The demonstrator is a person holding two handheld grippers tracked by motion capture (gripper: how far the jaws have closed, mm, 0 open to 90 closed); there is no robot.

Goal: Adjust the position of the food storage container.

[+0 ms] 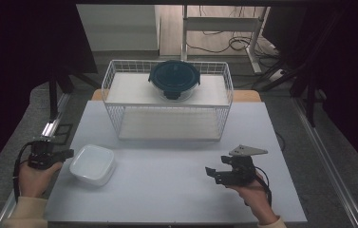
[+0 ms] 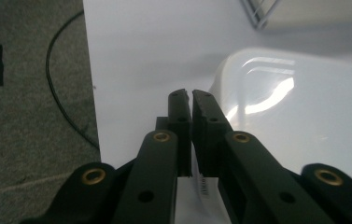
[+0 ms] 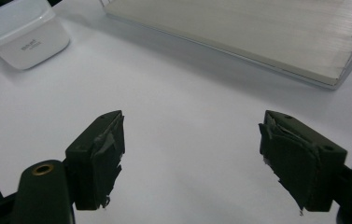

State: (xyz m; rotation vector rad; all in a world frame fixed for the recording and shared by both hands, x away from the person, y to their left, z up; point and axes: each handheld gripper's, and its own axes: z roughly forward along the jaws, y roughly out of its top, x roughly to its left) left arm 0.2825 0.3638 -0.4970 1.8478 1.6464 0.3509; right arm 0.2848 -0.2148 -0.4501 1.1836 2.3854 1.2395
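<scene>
Tub, white and square with rounded corners, near the front left corner of the counter, lid on. Seen again in the left gripper view just right of the jaw tips, and far off at top left in the right gripper view, small print on its side too small to read.

Left hand-held gripper at the counter's left edge, just beside the tub, jaws pressed together on nothing, a thin slit between the tips; not touching the tub as far as can be told. Left hand under it, cream sleeve at the bottom edge.

Right hand-held gripper low over the front right part of the counter, jaws spread wide, bare white surface between them, pads wrapped in frayed dark tape. Grey plate on top. Right hand behind it. Well apart from the tub, nothing between.

White wire rack at the back of the counter, two pale shelves. Round bowl with dark blue-green lid on the top shelf, near the middle.

Counter white, matte, set on grey carpet. Black cable on the carpet left of the counter. Dark curtains on both sides, metal rails along the floor, a desk frame and loose cables beyond the rack.
</scene>
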